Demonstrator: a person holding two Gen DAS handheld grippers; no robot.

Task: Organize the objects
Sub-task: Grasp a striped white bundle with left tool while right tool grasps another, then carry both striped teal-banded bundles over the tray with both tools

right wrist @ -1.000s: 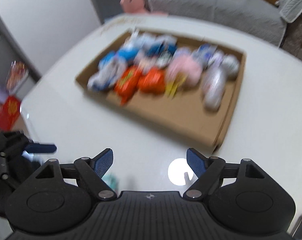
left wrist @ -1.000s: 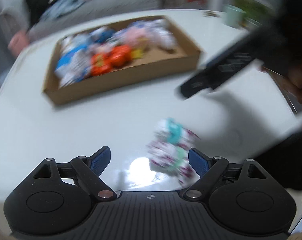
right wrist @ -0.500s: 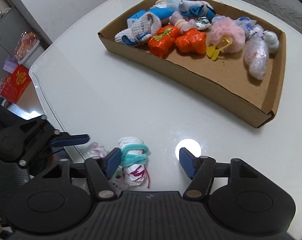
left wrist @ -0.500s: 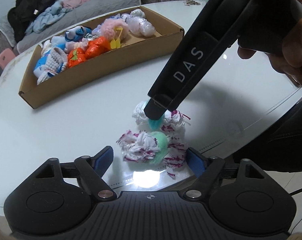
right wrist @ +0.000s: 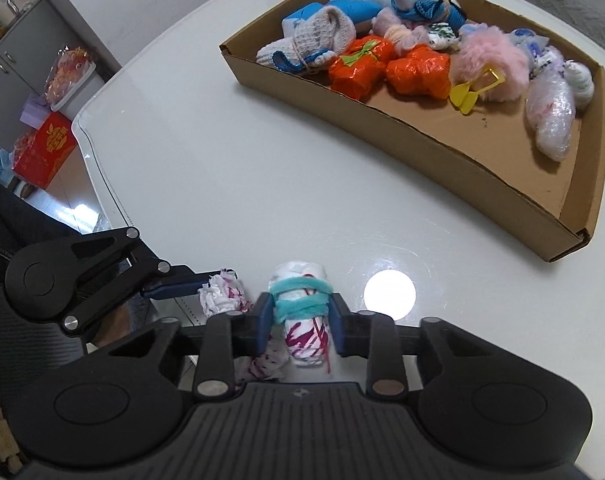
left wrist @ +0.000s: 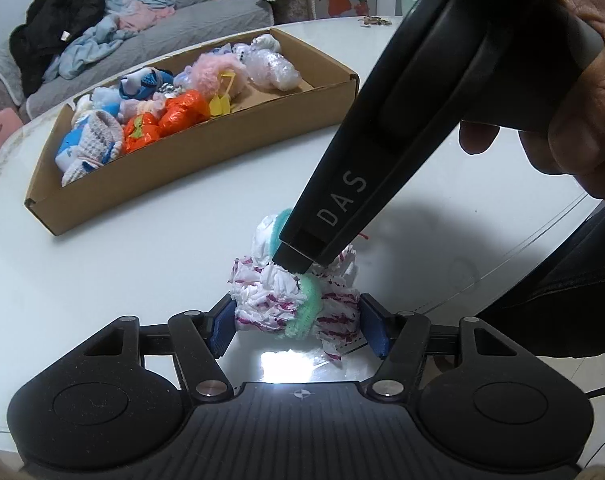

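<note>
A grey fabric sofa (left wrist: 206, 20) is seen beyond the white glossy counter (left wrist: 122, 264), heaped with a black garment (left wrist: 58, 28) and pale blue clothes (left wrist: 98, 46). A red printed cardboard box (right wrist: 46, 150) is set on the floor below a grey cabinet (right wrist: 14, 44).

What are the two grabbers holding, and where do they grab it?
Each holds a white-and-pink bundle. The right gripper pinches one bundle at its teal yarn. The left gripper squeezes the other bundle's two ends.
</note>
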